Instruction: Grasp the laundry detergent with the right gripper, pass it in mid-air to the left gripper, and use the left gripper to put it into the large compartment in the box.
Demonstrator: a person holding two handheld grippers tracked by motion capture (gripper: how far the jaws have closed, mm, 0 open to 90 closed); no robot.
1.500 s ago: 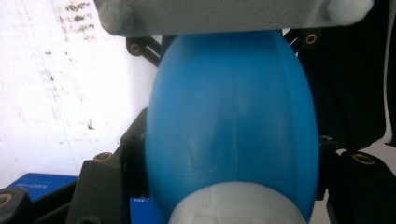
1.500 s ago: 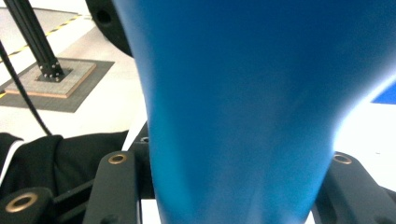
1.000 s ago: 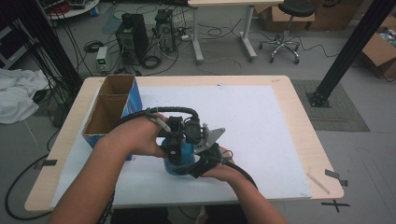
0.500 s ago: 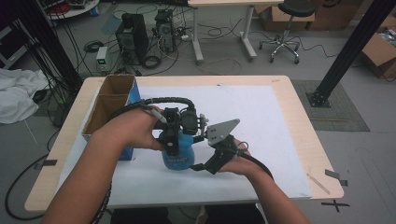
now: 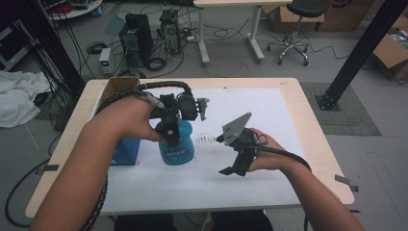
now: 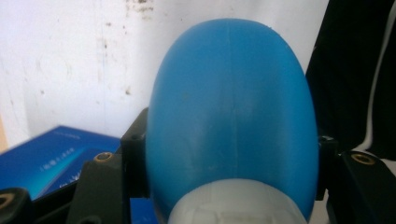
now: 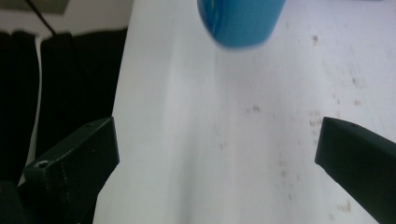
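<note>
A blue plastic bottle (image 5: 176, 147) with a pale neck hangs above the white sheet (image 5: 274, 110). My left gripper (image 5: 172, 134) is shut on its upper part from above. In the left gripper view the bottle's rounded blue body (image 6: 231, 102) sits between the two black jaws. To the bottle's right, my right gripper (image 5: 232, 171) is open and low over the sheet. Its jaws have just been opening, and nothing is between them. In the right gripper view the wide-apart jaws frame bare sheet, with the bottle's base (image 7: 240, 21) farther off at the top.
A blue box (image 5: 124, 153) lies at the left of the sheet, close to the bottle, with an open cardboard box (image 5: 118, 86) behind it. The wooden table's (image 5: 312, 125) right edge is near my right hand. Computers, cables and a chair stand on the floor beyond.
The left gripper has lifted the bottle up off the sheet. The right gripper has drawn away from the bottle to the right, and its jaws have spread apart.
</note>
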